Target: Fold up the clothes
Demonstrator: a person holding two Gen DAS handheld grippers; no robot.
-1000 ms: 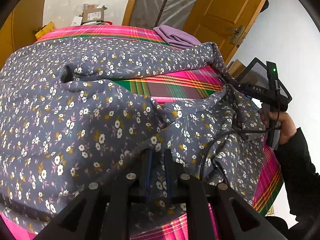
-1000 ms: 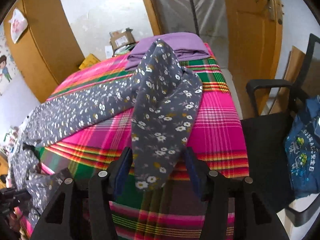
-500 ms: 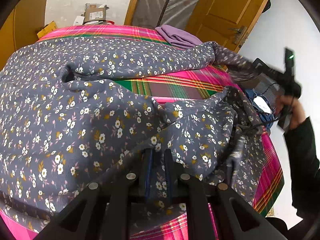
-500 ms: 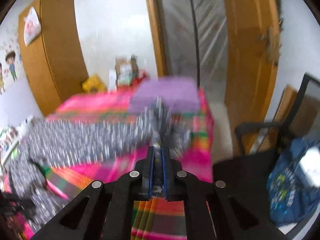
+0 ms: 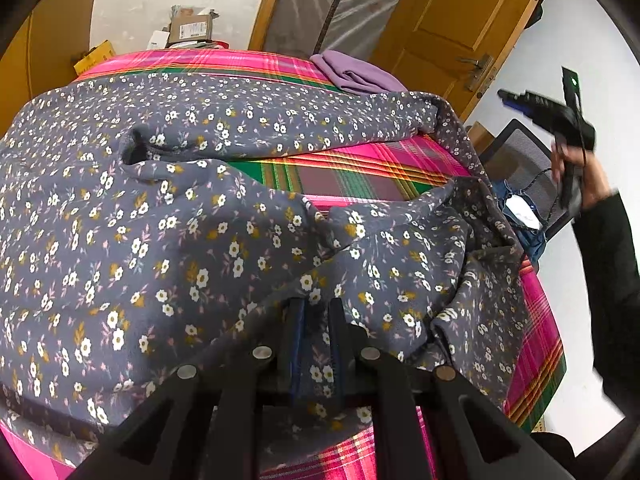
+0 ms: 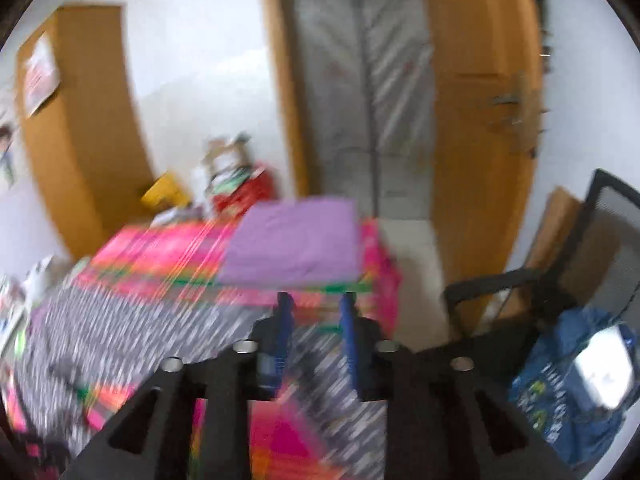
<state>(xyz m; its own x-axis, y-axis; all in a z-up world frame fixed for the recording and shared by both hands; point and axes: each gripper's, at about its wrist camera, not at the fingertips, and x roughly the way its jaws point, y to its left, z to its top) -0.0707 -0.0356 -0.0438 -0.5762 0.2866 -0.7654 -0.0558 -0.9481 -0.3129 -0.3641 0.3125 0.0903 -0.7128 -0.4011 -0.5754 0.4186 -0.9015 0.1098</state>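
Nearest the lens, the left gripper (image 5: 316, 312) is clamped on a bunched fold of the floral garment (image 5: 168, 240), which lies spread and rumpled over the plaid bedcover (image 5: 352, 176), one long part running toward the far edge and another crumpled at the right side. The step in hand looks like laying the garment out flat before the first fold: one end is pinned while the other is being arranged.

Off to the right and raised above the bed, the right gripper (image 6: 316, 312) has just been opening its jaws; they stand apart with nothing between them, the floral cloth lying on the bed below and beyond them. The next move probably calls for this hand to come back down, take a fresh hold on the crumpled right portion and draw it straight.

Further back a folded purple garment (image 6: 296, 240) sits on the far corner of the bed. Beside the bed, an office chair (image 6: 500, 280) holds a blue garment (image 6: 560, 392) on its seat. Beyond the bed an opened cardboard box (image 5: 192, 28) rests among clutter; what is inside cannot be made out
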